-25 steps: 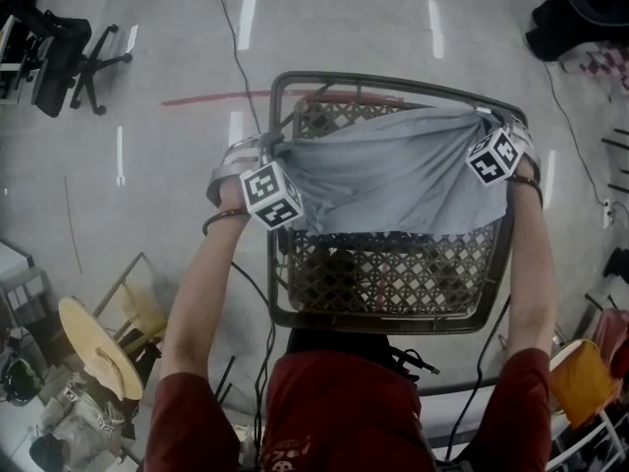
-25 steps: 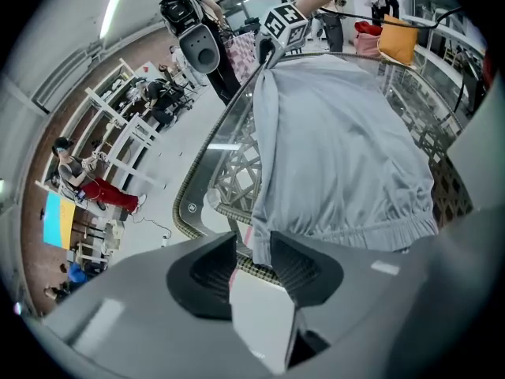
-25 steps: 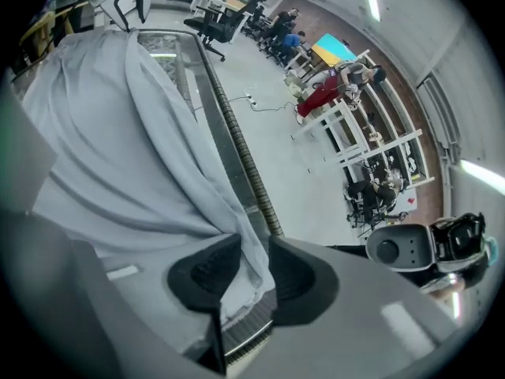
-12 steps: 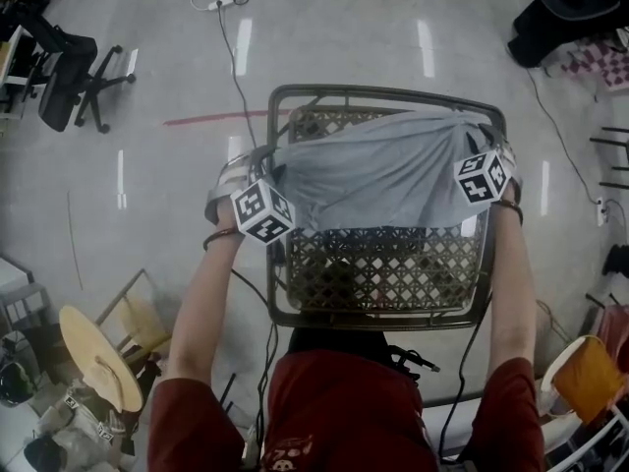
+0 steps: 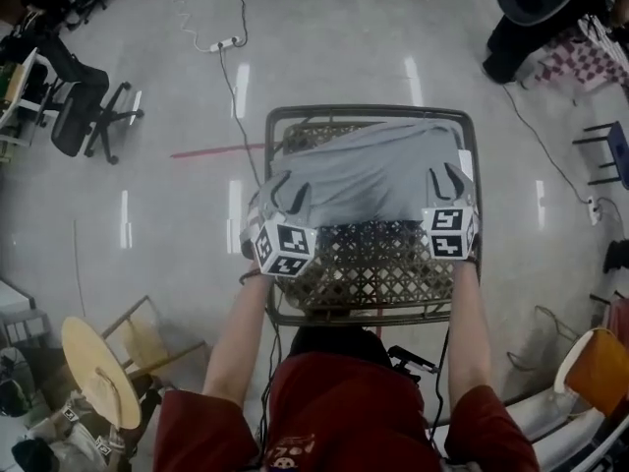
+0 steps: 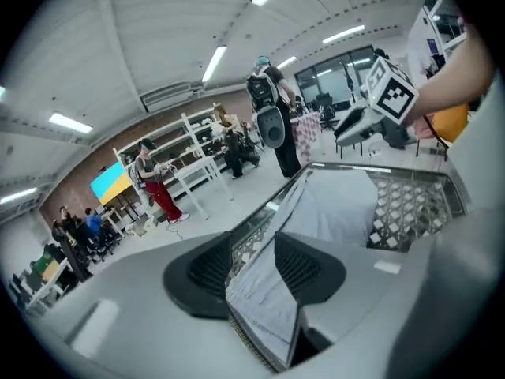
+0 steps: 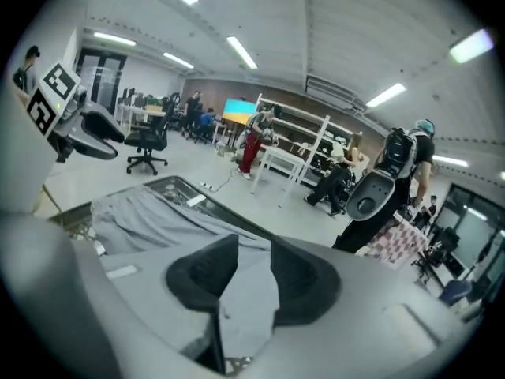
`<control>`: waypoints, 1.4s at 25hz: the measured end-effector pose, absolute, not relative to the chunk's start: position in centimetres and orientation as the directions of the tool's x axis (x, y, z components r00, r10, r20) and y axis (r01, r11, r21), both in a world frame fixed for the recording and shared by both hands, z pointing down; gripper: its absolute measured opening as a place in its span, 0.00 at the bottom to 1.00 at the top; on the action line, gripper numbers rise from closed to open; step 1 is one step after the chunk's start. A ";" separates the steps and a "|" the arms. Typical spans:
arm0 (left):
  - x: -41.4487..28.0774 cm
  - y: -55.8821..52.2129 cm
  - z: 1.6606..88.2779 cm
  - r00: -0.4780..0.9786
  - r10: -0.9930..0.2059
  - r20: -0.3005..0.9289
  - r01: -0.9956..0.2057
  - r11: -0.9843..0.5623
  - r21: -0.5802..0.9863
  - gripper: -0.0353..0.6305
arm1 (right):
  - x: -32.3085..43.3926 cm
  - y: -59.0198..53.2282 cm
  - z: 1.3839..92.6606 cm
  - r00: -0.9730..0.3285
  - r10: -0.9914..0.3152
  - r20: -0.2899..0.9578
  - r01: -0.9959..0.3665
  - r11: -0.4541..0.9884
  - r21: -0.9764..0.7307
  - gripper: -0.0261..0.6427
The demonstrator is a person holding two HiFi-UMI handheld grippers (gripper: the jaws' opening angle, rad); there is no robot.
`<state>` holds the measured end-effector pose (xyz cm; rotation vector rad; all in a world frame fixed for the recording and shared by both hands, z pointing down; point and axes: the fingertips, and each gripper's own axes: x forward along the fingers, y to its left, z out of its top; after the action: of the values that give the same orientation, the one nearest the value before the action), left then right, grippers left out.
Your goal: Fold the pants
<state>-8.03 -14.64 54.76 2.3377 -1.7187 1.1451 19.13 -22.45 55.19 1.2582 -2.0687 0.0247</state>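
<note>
My arms: both reach out over the cart (image 5: 370, 316), 1 on each side
Left tongs (image 5: 291, 197): gripping the near left edge of the pants (image 5: 369, 170). The jaws have just opened a bit wider, but a thick fold of grey cloth fills the gap and they pinch it
Right tongs (image 5: 447, 178): gripping the near right edge the same way. These jaws also just opened a bit, and cloth is bunched between them too
What changed: a second ago my 2 tongs were out by the cart's side rails, pulling the pants wide. Now they are closer to me, higher up and inside the rails
Pants: spread over the far half of the cart. The near edge hangs from my tongs and the far edge lies on the far rail
What it means: I think I have picked up the near edge so I can lay it over the far part. That would be the 1st fold, and it is not done yet
Cart: the near half of the mesh is bare
Far off: a chair (image 5: 86, 116) on the floor, well apart
</note>
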 end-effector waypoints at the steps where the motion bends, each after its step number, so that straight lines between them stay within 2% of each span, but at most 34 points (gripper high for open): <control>1: -7.3 -14.1 53.5 0.128 -0.838 0.531 -0.852 -0.367 -0.373 0.32 | 18.9 -21.2 53.8 -0.298 -0.784 0.544 -0.807 0.511 0.295 0.22; 5: -3.5 -10.7 48.8 0.187 -0.890 0.417 -0.937 -0.289 -0.198 0.32 | 18.2 -15.3 48.5 -0.369 -0.819 0.439 -0.865 0.476 0.160 0.22; 9: 0.9 -5.8 44.2 0.240 -0.930 0.279 -0.959 -0.271 -0.080 0.28 | 18.2 -8.7 43.6 -0.419 -0.849 0.321 -0.879 0.468 0.093 0.22; 12: 3.1 -3.0 40.9 0.254 -0.951 0.177 -0.962 -0.268 -0.055 0.26 | 17.7 -4.7 39.6 -0.452 -0.869 0.201 -0.883 0.468 0.041 0.22; 17: 6.1 2.6 36.6 0.262 -0.964 0.055 -0.959 -0.266 -0.101 0.24 | 18.8 1.3 35.7 -0.464 -0.883 0.065 -0.886 0.464 -0.019 0.22; 20: 7.0 5.1 35.5 0.270 -0.962 0.034 -0.955 -0.272 -0.117 0.19 | 19.4 3.6 35.3 -0.461 -0.886 0.052 -0.888 0.460 -0.020 0.22; 24: 6.9 7.2 35.5 0.270 -0.961 0.065 -0.950 -0.277 -0.142 0.13 | 19.1 6.2 35.7 -0.470 -0.881 0.063 -0.883 0.469 -0.025 0.17; 27: 6.7 8.1 35.2 0.292 -0.955 0.057 -0.941 -0.297 -0.163 0.07 | 18.5 7.7 35.4 -0.470 -0.881 0.048 -0.883 0.469 -0.032 0.10; 29: 6.3 8.7 35.3 0.299 -0.953 0.053 -0.940 -0.304 -0.152 0.06 | 17.9 8.4 35.5 -0.477 -0.878 0.045 -0.879 0.476 -0.024 0.04; 35: 3.2 9.6 35.1 0.302 -0.951 0.063 -0.933 -0.308 -0.188 0.06 | 15.0 8.7 35.8 -0.492 -0.868 0.067 -0.870 0.492 -0.018 0.04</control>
<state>3.15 9.62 35.13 2.6253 -1.9095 0.2653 15.01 8.73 35.80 1.5567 -2.6713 0.0756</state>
